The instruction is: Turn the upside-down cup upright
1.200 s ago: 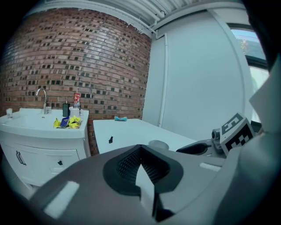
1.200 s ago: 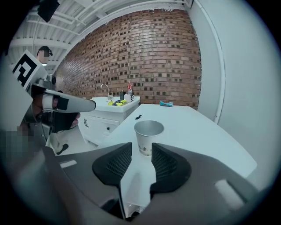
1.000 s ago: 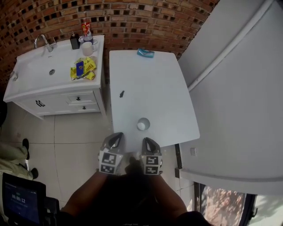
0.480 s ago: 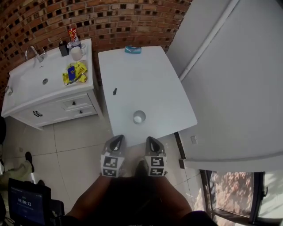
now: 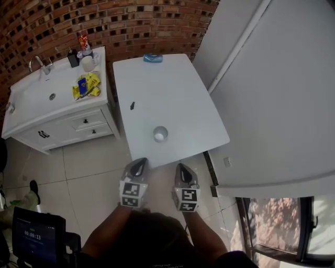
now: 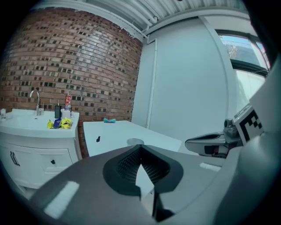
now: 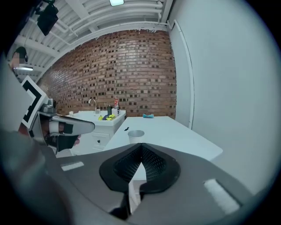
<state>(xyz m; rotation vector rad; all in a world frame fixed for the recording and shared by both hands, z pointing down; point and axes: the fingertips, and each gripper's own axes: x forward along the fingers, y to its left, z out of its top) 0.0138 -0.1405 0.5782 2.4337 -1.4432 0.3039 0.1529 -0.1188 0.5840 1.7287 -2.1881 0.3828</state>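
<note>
Near the table's [image 5: 172, 89] front edge the cup [image 5: 160, 134] stands mouth-up, untouched. Both the left claw [image 5: 138, 164] and the right claw [image 5: 182, 169], clenched and empty, have drawn back off the table over the floor. Judgement: uprighting appears complete, with no further grasp required.

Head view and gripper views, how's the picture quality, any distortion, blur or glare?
Head view: sharp, evenly lit, wide-angle bend in the table edges, no glare on the cup. Left gripper view: strong fisheye, dark corners, window bright. Right gripper view: same fisheye, ceiling lamp blown out at top.
</note>
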